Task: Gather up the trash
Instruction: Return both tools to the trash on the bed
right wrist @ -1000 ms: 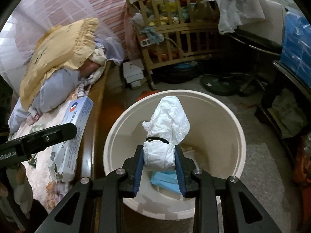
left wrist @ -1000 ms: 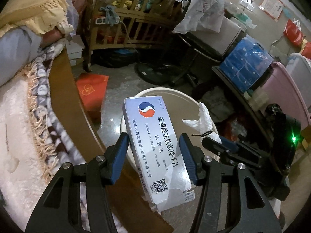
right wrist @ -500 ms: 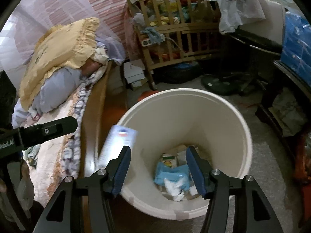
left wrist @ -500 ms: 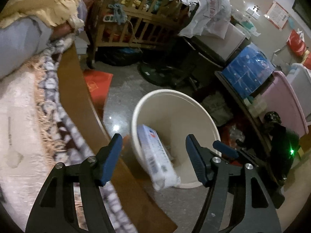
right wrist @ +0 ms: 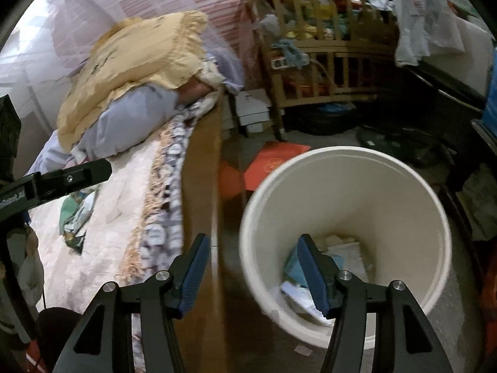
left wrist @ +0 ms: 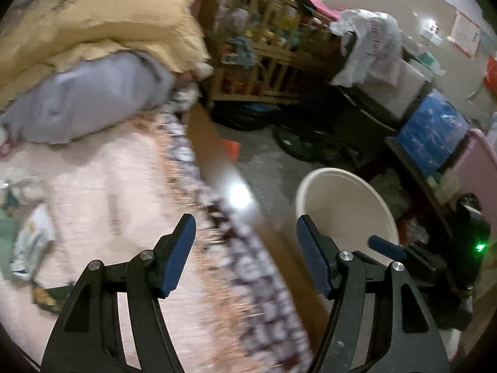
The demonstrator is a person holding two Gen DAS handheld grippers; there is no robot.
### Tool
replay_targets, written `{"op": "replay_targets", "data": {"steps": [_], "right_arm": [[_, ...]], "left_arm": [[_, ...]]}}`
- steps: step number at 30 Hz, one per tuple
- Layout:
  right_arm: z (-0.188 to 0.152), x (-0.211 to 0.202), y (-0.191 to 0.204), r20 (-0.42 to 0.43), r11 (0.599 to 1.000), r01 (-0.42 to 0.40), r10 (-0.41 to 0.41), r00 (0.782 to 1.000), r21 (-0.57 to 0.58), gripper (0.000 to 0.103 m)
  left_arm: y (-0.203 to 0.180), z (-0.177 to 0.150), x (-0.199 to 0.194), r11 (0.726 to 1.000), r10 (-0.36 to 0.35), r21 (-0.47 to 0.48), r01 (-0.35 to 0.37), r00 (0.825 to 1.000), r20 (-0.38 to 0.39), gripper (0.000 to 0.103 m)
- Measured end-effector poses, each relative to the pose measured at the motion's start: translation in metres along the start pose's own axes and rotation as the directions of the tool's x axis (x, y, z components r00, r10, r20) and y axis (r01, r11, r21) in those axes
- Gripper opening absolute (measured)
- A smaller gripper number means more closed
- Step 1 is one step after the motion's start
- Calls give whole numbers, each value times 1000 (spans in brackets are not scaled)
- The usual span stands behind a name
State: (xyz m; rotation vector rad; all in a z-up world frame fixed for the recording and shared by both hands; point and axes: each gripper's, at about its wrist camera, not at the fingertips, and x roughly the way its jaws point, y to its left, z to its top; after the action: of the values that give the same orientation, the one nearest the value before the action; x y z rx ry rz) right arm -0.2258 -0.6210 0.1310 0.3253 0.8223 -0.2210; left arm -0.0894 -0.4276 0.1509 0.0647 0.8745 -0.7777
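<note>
Holding both our tongs parted, nothing gripped: left gripper (left wrist: 245, 242) over bed edge (left wrist: 217, 168), right gripper (right wrist: 251, 261) straddling rim of cream bin (right wrist: 344, 152). Trash (right wrist: 298, 292) lies at bin bottom. Crumpled wrapper (right wrist: 74, 214) waits on our blanket (right wrist: 108, 233).

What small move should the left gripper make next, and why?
Probably it should go on toward the crumpled wrappers lying on the bed cover and take one. The left gripper is open with nothing between its pads, the right gripper is open and empty too, and the white bin already holds paper trash. These wrappers seem to be the nearest trash left outside it.
</note>
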Motion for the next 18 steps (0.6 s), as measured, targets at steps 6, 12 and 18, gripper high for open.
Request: {"op": "replay_targets", "data": {"steps": [6, 12, 18], "right_arm": [[2, 16, 47, -20, 995, -71, 70, 997, -69, 58], [4, 39, 108, -61, 976, -159, 151, 987, -150, 61], [1, 61, 169, -140, 929, -273, 245, 959, -250, 62]], "left_arm": [[43, -15, -20, 994, 112, -18, -112, 994, 14, 66], [95, -35, -42, 981, 185, -70, -183, 983, 11, 66], [156, -63, -69, 958, 261, -118, -260, 965, -9, 66]]}}
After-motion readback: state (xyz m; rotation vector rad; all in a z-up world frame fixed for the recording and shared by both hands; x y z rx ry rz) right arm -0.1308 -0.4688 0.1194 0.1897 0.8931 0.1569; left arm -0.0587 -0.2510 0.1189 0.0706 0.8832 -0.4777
